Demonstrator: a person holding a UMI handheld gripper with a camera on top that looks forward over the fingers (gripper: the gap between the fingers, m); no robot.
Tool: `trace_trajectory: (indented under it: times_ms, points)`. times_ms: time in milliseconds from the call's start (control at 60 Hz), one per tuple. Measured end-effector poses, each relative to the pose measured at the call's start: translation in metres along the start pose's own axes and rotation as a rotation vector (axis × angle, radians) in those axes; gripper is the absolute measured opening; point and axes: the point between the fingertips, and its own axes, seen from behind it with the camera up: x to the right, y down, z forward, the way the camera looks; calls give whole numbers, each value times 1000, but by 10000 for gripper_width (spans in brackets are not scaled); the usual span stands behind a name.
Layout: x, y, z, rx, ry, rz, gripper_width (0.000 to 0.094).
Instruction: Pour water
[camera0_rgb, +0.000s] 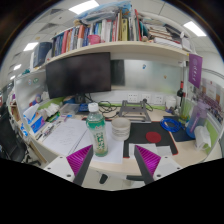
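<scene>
A clear plastic bottle (96, 129) with a green cap and a green-and-white label stands upright on the white desk (68, 137), beyond my left finger. To its right stands a clear cup (121, 127) on a black mat (150, 140). My gripper (114, 160) is open and empty, well short of both. Its magenta pads (80, 160) show on each side, wide apart, with bare desk between them.
A black monitor (79, 74) stands behind the bottle, under a shelf of books (100, 32). A small red object (153, 136) lies on the mat. Blue items (172, 125) and a white-green bottle (203, 138) crowd the right; clutter lines the left.
</scene>
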Motion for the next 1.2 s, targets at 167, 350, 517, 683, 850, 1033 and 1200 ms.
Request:
trace_trajectory:
  times_ms: [167, 350, 517, 683, 850, 1033, 1200]
  points:
    - [-41, -13, 64, 57, 17, 12, 863]
    - [-45, -29, 126, 135, 136, -12, 828]
    - [-41, -37, 152, 214, 212, -31, 527]
    - [-34, -41, 159, 258, 277, -19, 445]
    - [-39, -42, 168, 193, 265, 35, 345]
    - [-65, -75, 183, 197, 180, 283, 345]
    - [-83, -97, 215, 170, 52, 749, 344]
